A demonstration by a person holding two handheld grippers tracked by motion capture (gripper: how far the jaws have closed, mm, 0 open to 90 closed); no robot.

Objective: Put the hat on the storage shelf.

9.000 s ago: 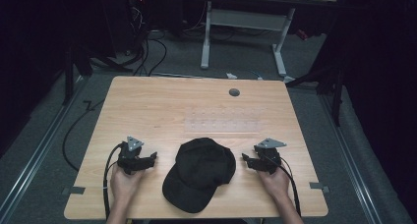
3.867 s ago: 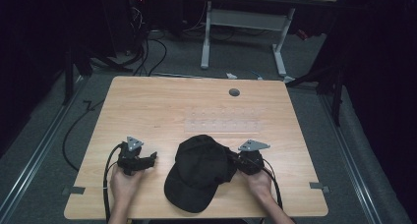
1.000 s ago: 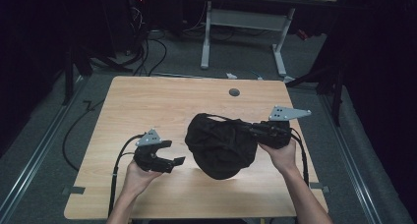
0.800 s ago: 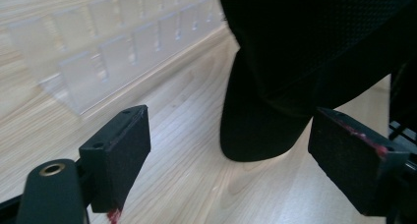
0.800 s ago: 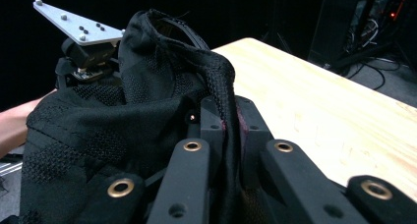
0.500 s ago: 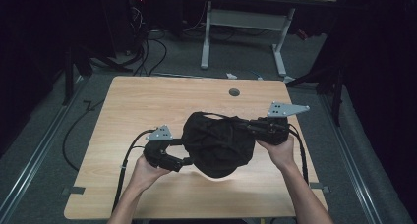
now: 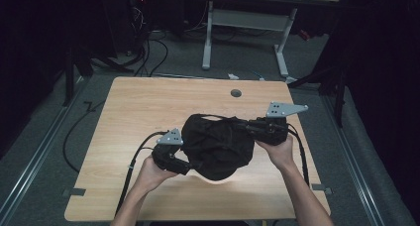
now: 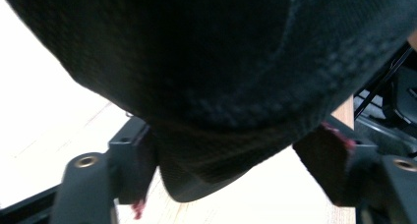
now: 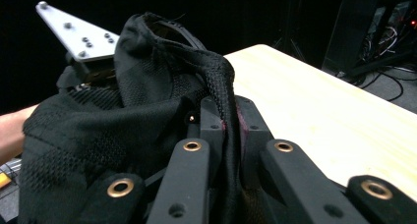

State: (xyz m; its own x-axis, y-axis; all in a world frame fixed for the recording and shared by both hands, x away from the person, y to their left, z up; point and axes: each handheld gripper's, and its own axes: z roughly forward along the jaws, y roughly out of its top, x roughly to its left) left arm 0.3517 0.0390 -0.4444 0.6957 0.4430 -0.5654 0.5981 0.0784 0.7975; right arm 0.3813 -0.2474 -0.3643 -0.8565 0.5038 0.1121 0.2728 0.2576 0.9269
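Item: black cap [image 7: 217,145], soft mesh fabric, held up off the wooden table [image 7: 148,107] near its front centre, between two hand-held grippers.

Right gripper [image 7: 247,126]: at the cap's 2 o'clock in the high view, jaws together and clamped on a fold of the cap's edge; in the right gripper view the fabric [image 9: 216,86] runs pinched between the two black jaws.

Left gripper [image 7: 190,167]: at the cap's 8 o'clock, jaws apart but just been closing, with the cap's lower rim [image 8: 211,170] hanging between them. The left gripper view shows a gap on both sides of the cloth, so no grip as yet.

Relation that matters: the cap stretches from 8 o'clock to 2 o'clock, gripper to gripper. Its free rim lies straight ahead of the left gripper, already inside the jaws; the left hand [image 7: 148,172] is the nearer one to that edge. By my judgement, only the closing is left before both ends are held.

Also present: round grommet [image 7: 236,93] at the table's 12 o'clock edge.
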